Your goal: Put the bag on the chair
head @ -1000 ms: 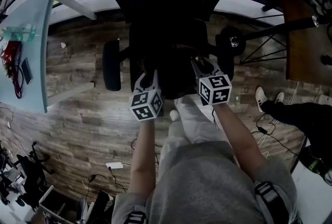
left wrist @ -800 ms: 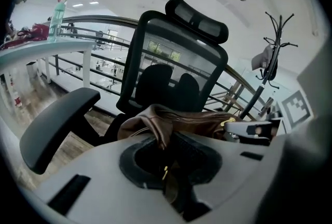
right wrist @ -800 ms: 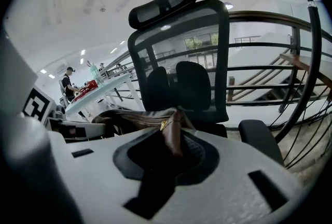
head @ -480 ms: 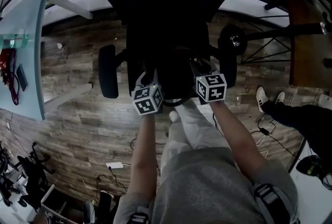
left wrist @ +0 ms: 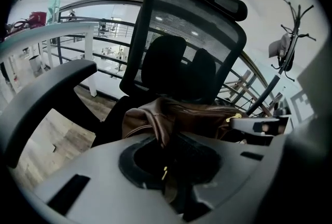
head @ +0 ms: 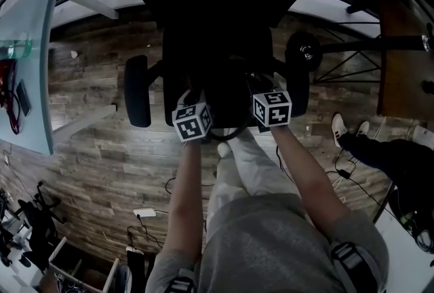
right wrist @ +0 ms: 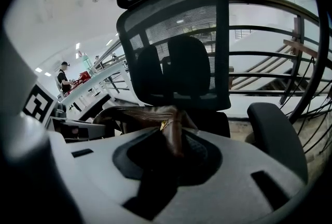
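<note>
The brown bag (left wrist: 179, 114) hangs just ahead of both sets of jaws, long axis running side to side between them, in front of the chair (left wrist: 187, 36) backrest. The left gripper (left wrist: 168, 163) and right gripper (right wrist: 174, 150) each clench a strap of the bag. Both forearms reach forward side by side, grippers tipped downward.

A soft brown leather bag (left wrist: 181, 114) with a small gold fitting hangs slumped by its two straps, low over the near part of the seat of the black, mesh-backed office chair (left wrist: 189, 36).
</note>
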The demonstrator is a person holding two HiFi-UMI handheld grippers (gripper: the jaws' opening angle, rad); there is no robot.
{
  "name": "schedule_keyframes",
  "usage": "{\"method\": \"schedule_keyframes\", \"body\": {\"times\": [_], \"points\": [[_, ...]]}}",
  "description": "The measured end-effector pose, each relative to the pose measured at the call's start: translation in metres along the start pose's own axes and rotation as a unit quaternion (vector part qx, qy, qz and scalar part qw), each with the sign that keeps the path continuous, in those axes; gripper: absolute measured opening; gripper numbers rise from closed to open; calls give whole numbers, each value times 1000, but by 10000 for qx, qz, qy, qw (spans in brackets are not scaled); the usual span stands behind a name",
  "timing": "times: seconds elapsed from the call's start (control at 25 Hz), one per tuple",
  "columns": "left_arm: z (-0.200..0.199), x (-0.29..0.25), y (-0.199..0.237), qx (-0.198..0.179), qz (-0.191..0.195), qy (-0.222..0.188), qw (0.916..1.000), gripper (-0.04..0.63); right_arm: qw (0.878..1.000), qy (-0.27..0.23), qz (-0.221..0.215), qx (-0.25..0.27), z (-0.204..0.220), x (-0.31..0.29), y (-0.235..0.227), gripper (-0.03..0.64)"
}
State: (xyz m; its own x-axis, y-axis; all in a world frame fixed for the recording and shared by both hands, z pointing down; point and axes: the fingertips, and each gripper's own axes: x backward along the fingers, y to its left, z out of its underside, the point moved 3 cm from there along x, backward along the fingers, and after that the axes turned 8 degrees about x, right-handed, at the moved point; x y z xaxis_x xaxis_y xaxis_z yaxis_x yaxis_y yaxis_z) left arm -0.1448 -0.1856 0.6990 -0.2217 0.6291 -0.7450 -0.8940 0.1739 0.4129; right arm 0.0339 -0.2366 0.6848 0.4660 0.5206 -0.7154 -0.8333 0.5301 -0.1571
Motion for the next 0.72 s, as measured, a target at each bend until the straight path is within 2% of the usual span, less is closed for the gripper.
{"method": "schedule_keyframes", "body": {"times": [0.4,0.56,0.72], "points": [[6,-1,-1,31,-68,59,10000,55,9999,22,6,-98,1,1,-4,128],[2,4,-2,70,30,-47,10000,89,9999,-26,-29,-94,-3,3,-2,184],[-4,12,-4,120,151,-138,9997,167,9999,-110,60,-65,-10,9,-2,224]]}}
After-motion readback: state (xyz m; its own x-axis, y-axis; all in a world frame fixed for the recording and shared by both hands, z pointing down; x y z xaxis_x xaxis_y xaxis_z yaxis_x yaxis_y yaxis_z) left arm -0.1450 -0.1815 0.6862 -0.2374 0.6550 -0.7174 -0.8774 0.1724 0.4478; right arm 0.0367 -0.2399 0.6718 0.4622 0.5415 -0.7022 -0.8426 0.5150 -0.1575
